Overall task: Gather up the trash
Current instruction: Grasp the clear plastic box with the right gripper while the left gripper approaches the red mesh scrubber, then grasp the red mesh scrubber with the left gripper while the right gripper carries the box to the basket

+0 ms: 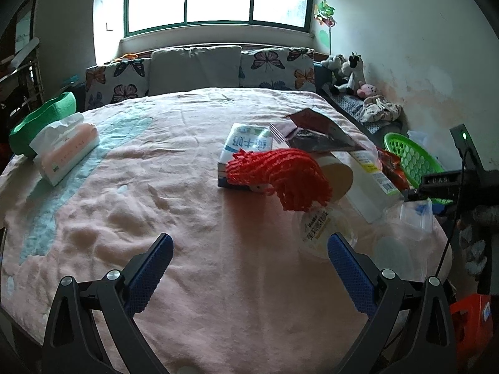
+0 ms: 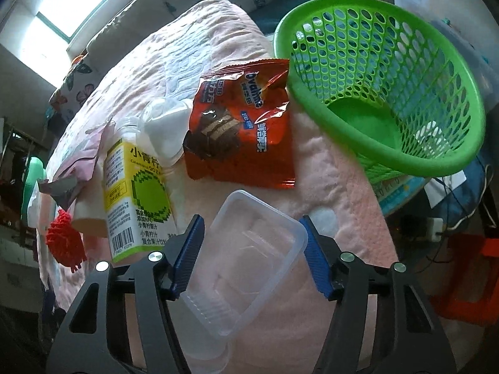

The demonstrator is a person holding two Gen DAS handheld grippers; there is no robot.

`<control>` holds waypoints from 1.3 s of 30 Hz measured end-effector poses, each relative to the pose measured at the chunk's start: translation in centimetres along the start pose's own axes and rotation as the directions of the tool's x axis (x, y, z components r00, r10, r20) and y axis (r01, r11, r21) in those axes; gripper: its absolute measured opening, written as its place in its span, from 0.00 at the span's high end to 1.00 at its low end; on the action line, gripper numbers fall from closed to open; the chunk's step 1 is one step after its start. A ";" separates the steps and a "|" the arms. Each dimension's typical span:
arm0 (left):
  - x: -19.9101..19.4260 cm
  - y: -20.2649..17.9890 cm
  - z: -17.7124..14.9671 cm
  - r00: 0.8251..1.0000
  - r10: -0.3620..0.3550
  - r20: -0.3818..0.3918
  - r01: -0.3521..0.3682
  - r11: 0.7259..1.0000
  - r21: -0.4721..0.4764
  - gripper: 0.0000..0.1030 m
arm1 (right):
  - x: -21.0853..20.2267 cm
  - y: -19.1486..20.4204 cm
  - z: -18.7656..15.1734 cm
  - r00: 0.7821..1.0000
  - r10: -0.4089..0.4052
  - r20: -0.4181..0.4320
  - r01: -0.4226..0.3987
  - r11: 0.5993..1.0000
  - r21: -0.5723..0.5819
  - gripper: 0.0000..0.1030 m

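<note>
My right gripper point(image 2: 251, 219) points down at a clear plastic tray point(image 2: 249, 258) on the pink blanket. The tray lies between the blue pads, which stand at its rim without squeezing it. Beyond it lie an orange snack wrapper point(image 2: 243, 131), a yellow-green juice carton point(image 2: 137, 193) and a clear cup point(image 2: 165, 115). The green basket point(image 2: 421, 46) sits tilted at the bed's right edge, with nothing in it. My left gripper point(image 1: 250, 238) hangs open over bare blanket, holding nothing. Ahead of it are a red mesh point(image 1: 280, 174), a milk carton point(image 1: 240, 149), a dark wrapper point(image 1: 318, 131) and a labelled clear cup point(image 1: 318, 224).
A tissue pack point(image 1: 65, 152) and a green tub point(image 1: 40, 118) lie at the bed's left side. Pillows point(image 1: 193, 65) line the headboard, and soft toys point(image 1: 349, 71) sit by the right wall. An orange stool point(image 2: 467, 277) and cables stand on the floor right of the bed.
</note>
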State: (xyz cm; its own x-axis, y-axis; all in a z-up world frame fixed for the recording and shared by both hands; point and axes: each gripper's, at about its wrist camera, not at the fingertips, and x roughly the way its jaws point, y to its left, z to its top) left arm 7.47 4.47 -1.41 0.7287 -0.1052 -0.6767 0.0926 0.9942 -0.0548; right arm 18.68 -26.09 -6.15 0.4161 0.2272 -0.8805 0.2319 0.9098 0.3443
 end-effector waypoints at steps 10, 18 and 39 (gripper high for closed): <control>0.9 0.1 1.2 1.000 -0.011 -0.023 0.009 0.999 -0.051 0.07 | -0.2 -0.1 0.0 1.000 0.022 0.001 -0.022 0.999 -0.032 0.41; 2.0 0.1 4.0 0.999 -0.013 -0.035 0.009 0.994 -0.106 0.07 | 0.2 0.4 0.1 1.000 0.020 0.007 -0.020 0.998 -0.065 0.41; 7.3 -0.3 5.9 0.986 -0.104 -0.130 0.082 0.983 -0.165 0.46 | -5.4 1.2 -0.8 0.981 0.069 0.183 -0.021 0.968 -0.251 0.42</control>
State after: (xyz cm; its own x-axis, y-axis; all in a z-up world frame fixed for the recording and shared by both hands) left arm 16.76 3.26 -1.98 0.6209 -0.2041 -0.7569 0.0387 0.9723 -0.2304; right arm 16.02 -25.96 -1.27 0.5848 0.2217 -0.7803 -0.0048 0.9629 0.2699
